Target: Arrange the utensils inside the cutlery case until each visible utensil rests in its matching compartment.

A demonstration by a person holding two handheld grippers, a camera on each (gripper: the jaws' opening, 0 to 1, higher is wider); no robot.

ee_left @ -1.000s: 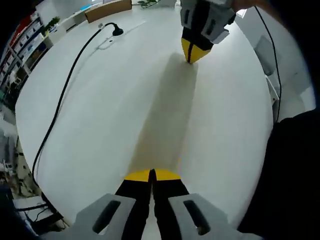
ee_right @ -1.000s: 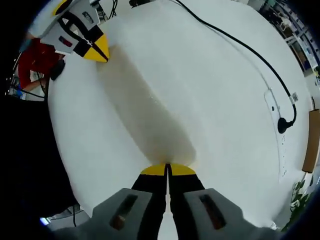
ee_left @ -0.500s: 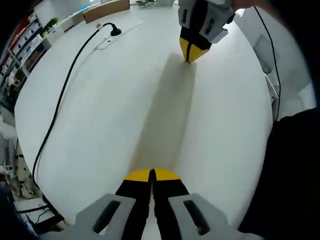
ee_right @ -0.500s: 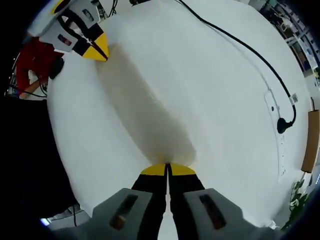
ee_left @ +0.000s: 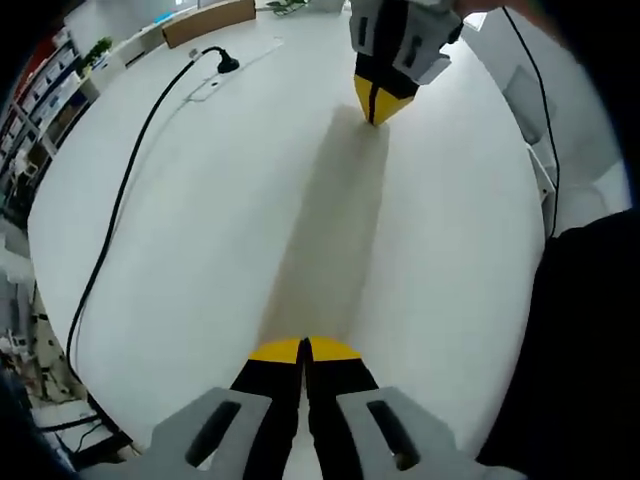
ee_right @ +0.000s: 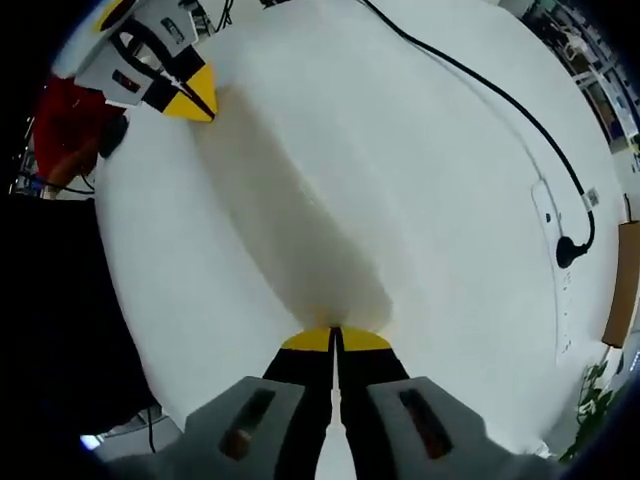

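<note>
In the left gripper view my left gripper (ee_left: 304,346) is shut with nothing between its yellow tips, resting low over a bare white table (ee_left: 250,200). Across the table, at the top of that view, my right gripper (ee_left: 376,110) points its yellow tips down at the table, also shut and holding nothing. The right gripper view shows the right gripper (ee_right: 334,337) shut at the bottom, and the left gripper (ee_right: 205,103) at the upper left, its tips together on the white table (ee_right: 400,180). A grey shadow band runs between the two grippers.
A black cable (ee_left: 120,200) runs along the table's left side to a plug in a white power strip (ee_left: 222,72); the same cable (ee_right: 480,85) and plug (ee_right: 568,250) lie at the right. A person's dark clothing (ee_left: 590,340) borders the table. Shelves (ee_left: 40,85) stand beyond.
Both views have shifted very slightly; the right gripper sits a touch higher and further left in the left gripper view. Both grippers stay shut.
</note>
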